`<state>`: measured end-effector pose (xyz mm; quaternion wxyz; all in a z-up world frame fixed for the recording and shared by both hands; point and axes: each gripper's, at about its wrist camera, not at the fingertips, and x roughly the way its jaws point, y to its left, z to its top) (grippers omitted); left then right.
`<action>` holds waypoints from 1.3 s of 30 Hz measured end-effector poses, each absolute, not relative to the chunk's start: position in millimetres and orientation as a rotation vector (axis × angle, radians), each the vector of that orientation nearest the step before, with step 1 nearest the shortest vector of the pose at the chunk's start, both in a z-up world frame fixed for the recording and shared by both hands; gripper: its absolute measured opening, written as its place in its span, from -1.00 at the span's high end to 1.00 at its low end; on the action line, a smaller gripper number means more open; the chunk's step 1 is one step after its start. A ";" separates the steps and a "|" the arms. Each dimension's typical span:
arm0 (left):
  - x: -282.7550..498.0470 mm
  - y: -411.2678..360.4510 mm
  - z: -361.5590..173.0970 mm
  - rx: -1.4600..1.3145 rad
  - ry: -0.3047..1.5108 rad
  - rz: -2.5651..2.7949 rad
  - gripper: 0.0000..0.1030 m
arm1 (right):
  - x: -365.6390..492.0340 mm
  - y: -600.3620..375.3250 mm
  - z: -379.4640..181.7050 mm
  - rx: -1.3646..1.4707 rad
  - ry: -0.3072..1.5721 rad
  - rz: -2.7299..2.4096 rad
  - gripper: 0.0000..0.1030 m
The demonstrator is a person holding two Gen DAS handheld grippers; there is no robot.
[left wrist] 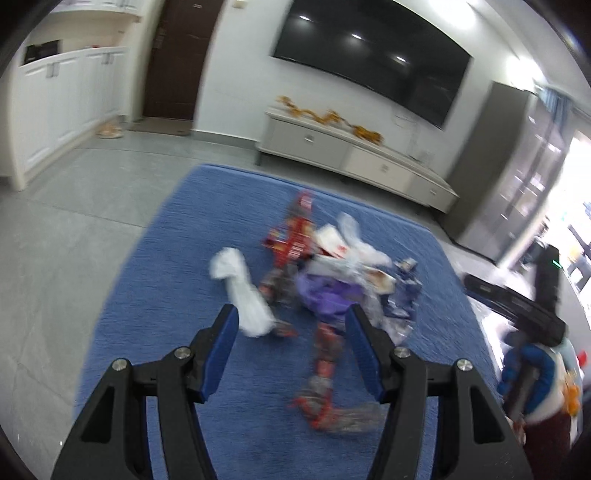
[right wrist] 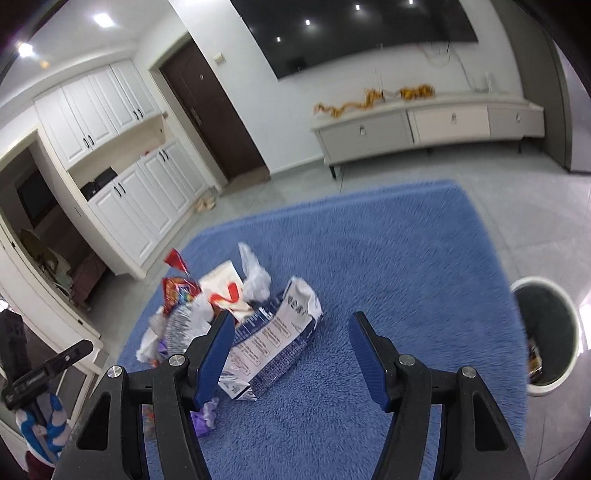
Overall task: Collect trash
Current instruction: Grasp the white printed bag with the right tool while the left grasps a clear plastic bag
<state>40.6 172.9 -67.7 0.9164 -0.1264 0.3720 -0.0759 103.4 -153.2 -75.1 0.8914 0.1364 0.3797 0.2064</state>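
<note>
Blue rug (right wrist: 369,258) w/ trash pile (left wrist: 325,280) mid-frame in my L view, lower left in R view; white bin (right wrist: 546,336) at right edge; my L gripper (left wrist: 291,325) & R gripper (right wrist: 291,328) both agape, nothing gripped.

Trash pile (left wrist: 325,280) motion-blurred, wrappers unreadable; bin (right wrist: 546,339) cut by lens edge, contents unclear.

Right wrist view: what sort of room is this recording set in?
Most likely a home living room: a large wall-mounted TV hangs above a low media cabinet, a blue rug strewn with wrappers covers the tiled floor, and white built-in cupboards stand beside a dark entry door.
</note>
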 end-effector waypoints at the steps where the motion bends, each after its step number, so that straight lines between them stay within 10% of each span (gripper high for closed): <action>1: 44.7 163.6 -69.5 -0.244 0.772 -0.183 -0.13 | 109.8 -152.0 -81.7 0.290 0.807 0.430 -0.20; 18: 134.2 83.8 -96.8 -0.110 0.921 -0.227 -0.07 | 181.0 -142.5 -139.4 0.445 0.962 0.510 -0.22; 39: 130.3 99.8 -83.1 -0.254 0.894 -0.265 0.86 | 157.3 -163.7 -116.6 0.468 0.874 0.520 0.19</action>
